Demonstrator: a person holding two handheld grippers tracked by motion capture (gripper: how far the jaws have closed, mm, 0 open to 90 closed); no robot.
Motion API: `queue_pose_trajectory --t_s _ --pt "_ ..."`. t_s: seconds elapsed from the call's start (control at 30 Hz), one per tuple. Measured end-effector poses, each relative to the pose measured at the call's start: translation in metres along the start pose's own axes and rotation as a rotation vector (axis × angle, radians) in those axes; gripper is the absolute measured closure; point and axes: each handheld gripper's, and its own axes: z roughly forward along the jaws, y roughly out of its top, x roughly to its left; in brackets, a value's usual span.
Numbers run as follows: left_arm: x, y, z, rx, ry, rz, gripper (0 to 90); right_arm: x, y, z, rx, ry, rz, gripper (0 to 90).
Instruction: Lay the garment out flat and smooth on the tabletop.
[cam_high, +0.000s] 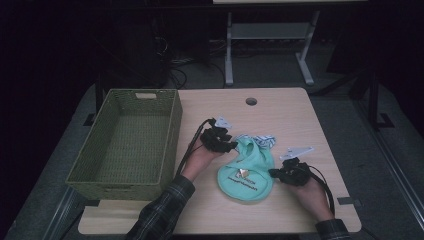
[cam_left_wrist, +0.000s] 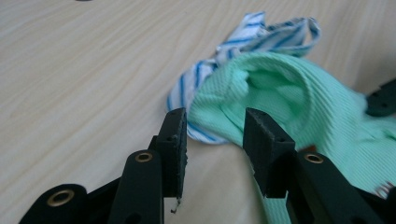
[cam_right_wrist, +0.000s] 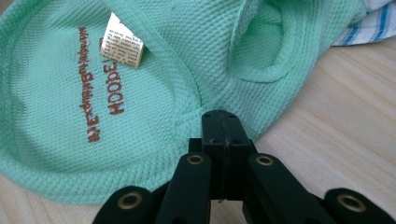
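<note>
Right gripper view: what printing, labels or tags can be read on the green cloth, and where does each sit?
"HOODE...": brown letters on the mint-green bib, seen sideways; the last letters run under the tag.
A second, smaller brown line beside it: too blurred to read.
Small white sewn-in tag on the bib: fine print, too small to read.
In the high view the brown print on the bib is too small to read.
Blue-striped cloth: no text.

A lab: bare wooden table (cam_high: 280, 115), metal bench frame (cam_high: 270, 35), trailing floor cables (cam_high: 177, 65).
</note>
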Motion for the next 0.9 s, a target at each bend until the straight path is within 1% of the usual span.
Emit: queue_pose_trajectory --t_s 0.07,0.13,0.17,0.2,0.23,0.27,0.3,0.33,0.37,0.43,0.47,0.5,0.53,0.6,0.63,0.77,0.8,0.9 --pt "0.001 0.001 0.003 0.001 -0.001 0.002 59.2 0.000 0.000 0.000 0.001 0.000 0.000 90.0" --pt "0.002 0.004 0.013 -0.004 -0.003 -0.008 59.3 0.001 0.000 0.000 0.001 0.000 0.002 90.0" --pt "0.002 0.004 0.013 -0.004 -0.003 -0.008 59.3 0.000 0.000 0.000 0.001 0.001 0.001 90.0" --pt "0.004 0.006 0.019 -0.007 -0.005 -0.001 59.3 0.000 0.000 0.000 0.001 0.002 0.001 90.0" --pt "0.004 0.006 0.019 -0.007 -0.005 -0.001 59.3 0.000 0.000 0.000 0.001 0.002 0.001 90.0" --pt "0.007 0.007 0.025 0.013 -0.011 0.019 58.9 0.000 0.000 0.000 0.001 0.003 0.001 90.0" --pt "0.007 0.007 0.029 0.023 -0.006 0.026 58.5 0.000 0.000 0.000 0.001 -0.001 -0.001 90.0" --pt "0.007 0.006 0.032 0.023 0.002 0.021 58.5 0.001 0.000 0.000 0.004 -0.002 0.000 90.0" --pt "0.007 0.006 0.032 0.023 0.002 0.021 59.5 0.001 0.000 0.000 0.004 -0.004 -0.002 90.0" --pt "0.009 0.006 0.040 0.040 0.002 0.018 65.9 0.001 0.000 0.000 0.003 -0.004 -0.001 90.0" --pt "0.009 0.006 0.040 0.040 0.002 0.018 70.4 0.001 0.000 0.000 0.003 -0.004 -0.001 90.0" --pt "0.009 0.005 0.041 0.051 0.007 0.029 70.4 0.001 0.000 0.000 0.003 -0.005 -0.002 90.0" --pt "0.010 0.005 0.044 0.060 0.006 0.030 79.2 0.001 0.000 0.000 0.004 -0.003 -0.004 90.0" --pt "0.011 0.005 0.044 0.064 0.006 0.031 86.2 0.001 0.000 0.000 0.003 -0.002 -0.002 90.0" --pt "0.012 0.005 0.045 0.071 0.007 0.032 87.4 0.001 0.000 0.000 0.003 -0.002 -0.003 90.0" --pt "0.016 0.005 0.042 0.063 0.006 0.010 89.1 0.001 0.000 0.000 0.002 -0.004 -0.006 90.0" --pt "0.016 0.006 0.040 0.054 0.012 0.001 89.2 0.001 0.000 0.000 0.002 -0.004 -0.006 90.0" --pt "0.019 0.008 0.038 0.054 0.026 0.003 89.3 0.001 0.000 0.000 0.004 -0.003 -0.002 90.0"
